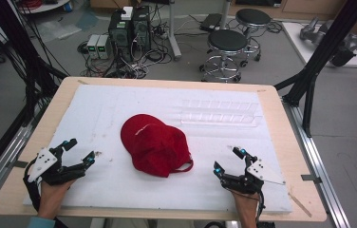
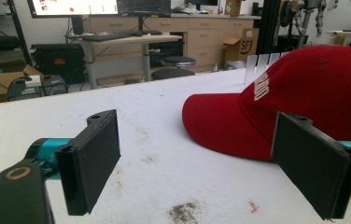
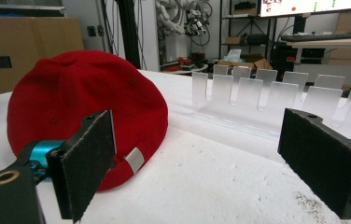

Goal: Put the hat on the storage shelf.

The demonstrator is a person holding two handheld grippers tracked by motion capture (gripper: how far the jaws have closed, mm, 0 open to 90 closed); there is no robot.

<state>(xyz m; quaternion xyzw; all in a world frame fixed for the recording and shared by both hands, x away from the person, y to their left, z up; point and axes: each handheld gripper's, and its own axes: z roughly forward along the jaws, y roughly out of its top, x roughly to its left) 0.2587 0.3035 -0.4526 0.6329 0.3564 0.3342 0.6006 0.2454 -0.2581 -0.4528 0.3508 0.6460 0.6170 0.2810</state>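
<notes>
A red baseball cap [image 1: 156, 144] lies in the middle of the white foam sheet [image 1: 119, 102], brim toward the far left and strap toward the near right. Its white-lettered front [image 2: 304, 98] faces my left gripper [image 1: 79, 152], which rests open at the near left, jaws wide with nothing between them [image 2: 197, 163]. At the near right my right gripper [image 1: 229, 160] also stands open and empty [image 3: 197, 163]. The cap's back with its metal strap buckle [image 3: 134, 161] sits just ahead of that gripper's left jaw.
A clear plastic rack [image 1: 219, 114] with upright slots lies on the sheet behind the cap, seen close as a row of tabs [image 3: 267, 95]. The wooden table [image 1: 281, 137] borders the sheet. Stools [image 1: 226, 47] and computer boxes [image 1: 129, 28] stand on the floor beyond.
</notes>
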